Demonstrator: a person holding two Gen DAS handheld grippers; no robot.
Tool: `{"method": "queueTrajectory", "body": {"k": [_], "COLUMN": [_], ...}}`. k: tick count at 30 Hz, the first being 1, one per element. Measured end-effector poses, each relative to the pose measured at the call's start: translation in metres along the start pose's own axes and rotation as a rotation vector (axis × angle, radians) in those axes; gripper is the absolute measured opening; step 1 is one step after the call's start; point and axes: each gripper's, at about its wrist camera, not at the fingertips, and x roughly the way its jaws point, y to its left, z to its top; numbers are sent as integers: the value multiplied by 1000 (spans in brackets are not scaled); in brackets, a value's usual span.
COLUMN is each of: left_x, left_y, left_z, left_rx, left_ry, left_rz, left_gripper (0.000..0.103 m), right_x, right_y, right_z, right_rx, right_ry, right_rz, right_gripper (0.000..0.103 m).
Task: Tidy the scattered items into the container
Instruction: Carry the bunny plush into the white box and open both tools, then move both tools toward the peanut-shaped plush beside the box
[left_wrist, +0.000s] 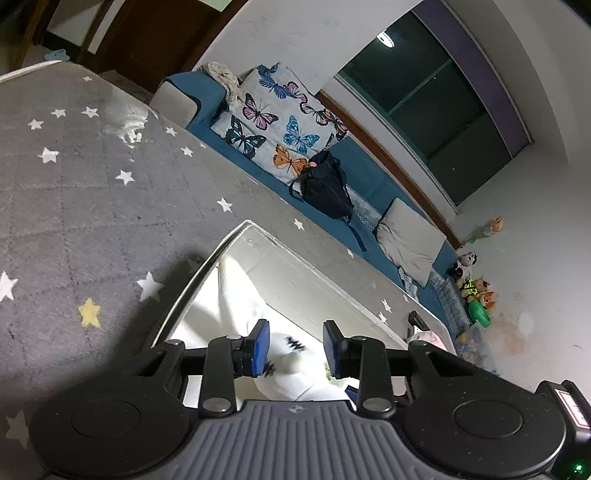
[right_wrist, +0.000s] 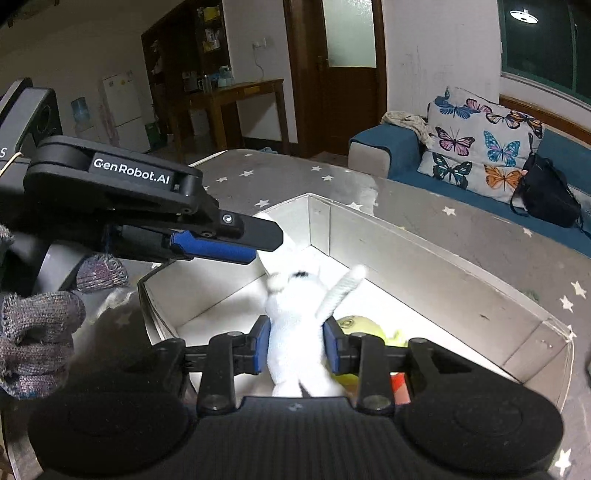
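Note:
A white plush rabbit (right_wrist: 295, 314) with long ears hangs inside the white open box (right_wrist: 443, 258) on the grey star carpet. My right gripper (right_wrist: 297, 349) is shut on the rabbit's body. My left gripper (left_wrist: 295, 345) is open over the box, its blue pads (left_wrist: 260, 343) either side of the rabbit's head (left_wrist: 291, 354) without pressing it. In the right wrist view the left gripper (right_wrist: 255, 240) reaches in from the left above the rabbit. A yellow-green toy (right_wrist: 356, 325) and a red item (right_wrist: 399, 384) lie in the box behind the rabbit.
A blue sofa (right_wrist: 388, 147) with a butterfly cushion (right_wrist: 480, 140) and a black backpack (right_wrist: 546, 195) stands beyond the carpet. Plush toys (left_wrist: 476, 291) lie by the wall. A wooden table (right_wrist: 240, 103) and door stand at the back.

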Motion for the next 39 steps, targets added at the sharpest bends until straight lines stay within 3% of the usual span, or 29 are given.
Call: {"method": "queueTrajectory", "body": {"k": [7,18,30,33,39], "left_x": [-15,-47,-79,-80,-73], "left_y": [-8,-34,-58,-62,-72], "left_z": [-9,-32,-84,-101,-136], "left_rx": [30,105,203,218,269], "left_ry": [-23,-46,-32,1,65], "left_rz": [7,-10,-56,-70,-83], "left_gripper": [34,34,34,34,35], "right_x": [-11,-56,-114,-120,-115], "right_y": [-1,6,29,30,33], "right_z": [-3,-14,-66,-83,-116], "right_rx": [-4,-57,-86,-81,-57], "right_ry": [-16,-79,-114,-103,-59], "right_rz": [-31,-75,-65,-64,-102], "right_gripper": [37,37,43,52,56]}}
